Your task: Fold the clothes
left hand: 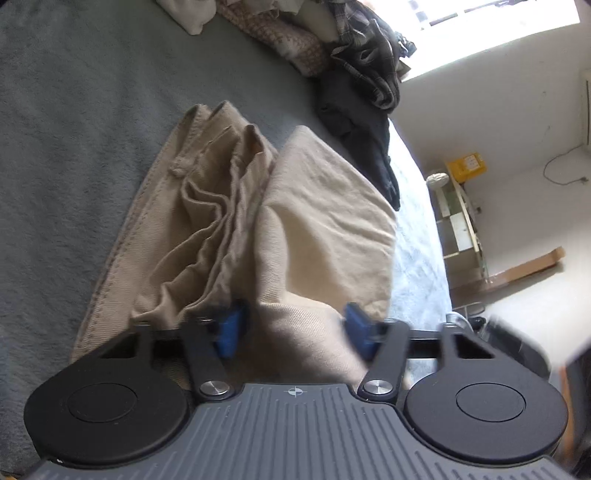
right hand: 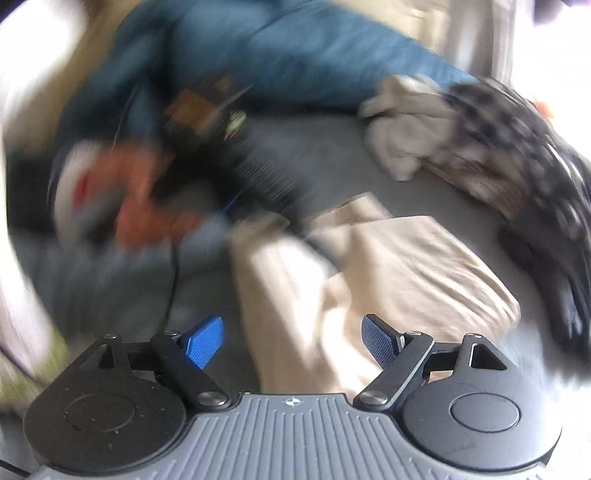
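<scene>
Beige trousers (left hand: pixel 258 221) lie bunched and partly folded on a grey blanket (left hand: pixel 74 147). My left gripper (left hand: pixel 293 330) sits low over their near end, open, with a hump of the beige cloth between its blue pads (left hand: pixel 229 332). The right wrist view is heavily blurred by motion. There the same trousers (right hand: pixel 406 266) spread out ahead of my right gripper (right hand: pixel 291 341), which hovers open above them with nothing pinched. The left gripper (right hand: pixel 266 177) shows as a dark blur at the trousers' far end, below a person's blue sleeve (right hand: pixel 277 48).
A heap of other clothes lies at the back: a knitted beige piece (left hand: pixel 295 44), a plaid shirt (left hand: pixel 369 51) and a dark garment (left hand: pixel 362 140). The bed edge (left hand: pixel 424 240) drops off at the right toward a shelf unit (left hand: pixel 461 221) and a bright window (left hand: pixel 498 29).
</scene>
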Tool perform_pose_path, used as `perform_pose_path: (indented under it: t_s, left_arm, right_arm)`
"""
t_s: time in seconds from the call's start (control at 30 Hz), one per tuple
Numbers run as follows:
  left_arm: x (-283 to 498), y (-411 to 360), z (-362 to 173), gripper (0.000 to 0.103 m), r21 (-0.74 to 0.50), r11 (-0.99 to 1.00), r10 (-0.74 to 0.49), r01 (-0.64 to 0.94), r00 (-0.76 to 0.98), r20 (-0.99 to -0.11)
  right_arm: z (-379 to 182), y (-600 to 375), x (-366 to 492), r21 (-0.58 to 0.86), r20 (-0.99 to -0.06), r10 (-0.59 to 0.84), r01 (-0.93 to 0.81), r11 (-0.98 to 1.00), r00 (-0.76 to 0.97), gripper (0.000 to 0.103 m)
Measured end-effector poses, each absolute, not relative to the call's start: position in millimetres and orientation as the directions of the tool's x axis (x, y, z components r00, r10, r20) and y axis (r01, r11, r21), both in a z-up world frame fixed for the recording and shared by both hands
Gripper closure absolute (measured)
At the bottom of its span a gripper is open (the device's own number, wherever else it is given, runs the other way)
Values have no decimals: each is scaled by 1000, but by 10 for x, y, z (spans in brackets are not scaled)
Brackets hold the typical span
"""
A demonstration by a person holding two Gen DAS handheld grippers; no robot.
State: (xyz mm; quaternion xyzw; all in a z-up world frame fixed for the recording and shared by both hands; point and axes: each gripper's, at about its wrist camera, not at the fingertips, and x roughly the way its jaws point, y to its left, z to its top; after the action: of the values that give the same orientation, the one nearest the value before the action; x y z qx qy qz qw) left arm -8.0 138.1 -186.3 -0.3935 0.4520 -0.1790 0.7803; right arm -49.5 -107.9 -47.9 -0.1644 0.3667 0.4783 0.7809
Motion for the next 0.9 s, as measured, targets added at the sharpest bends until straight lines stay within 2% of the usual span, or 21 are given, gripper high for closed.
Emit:
perform_pose_path:
  t_s: [0.13, 0.23, 0.3, 0.43, 0.7, 0.77, 0.8, 0.83, 0.9]
  left_arm:
    - [-113, 1392, -1856, 72, -771, 633, -635, -64, 527, -565]
    - [-145, 1305, -1754, 85, -734, 679, -615, 8, 552, -563]
    - [-187, 1225, -1661, 88, -701, 709, -604, 77, 579, -548]
    - [-241, 1079, -1559, 90, -660, 729, -616, 183, 595, -516]
    - [-349, 789, -1354, 91, -549, 744, -647, 382, 616, -449]
    - [-371, 735, -1320, 91, -525, 742, -654, 416, 619, -434]
    - [-374, 736, -1330, 92, -530, 740, -655, 414, 622, -429]
    - [-378, 737, -1340, 93, -534, 738, -656, 412, 624, -424]
    - [-390, 770, -1360, 94, -553, 730, -658, 402, 631, -410]
  right_arm:
    - [-330, -1305, 218, 353, -678, 662, -649, 674, 320, 18]
    - [-416, -1295, 623, 544, -647, 704, -470, 695, 293, 18]
    - [-533, -1214, 778, 615, -652, 716, -377, 693, 251, 18]
    - [-703, -953, 899, 625, -709, 687, -310, 716, 156, 18]
    - [-717, -574, 836, 498, -823, 565, -397, 771, 66, 19]
    - [-741, -522, 798, 456, -842, 534, -433, 778, 73, 38]
    - [-754, -500, 777, 434, -851, 519, -449, 781, 79, 64]
    - [-771, -517, 769, 436, -849, 522, -450, 780, 82, 78]
    - [-796, -567, 761, 452, -837, 539, -440, 776, 90, 85]
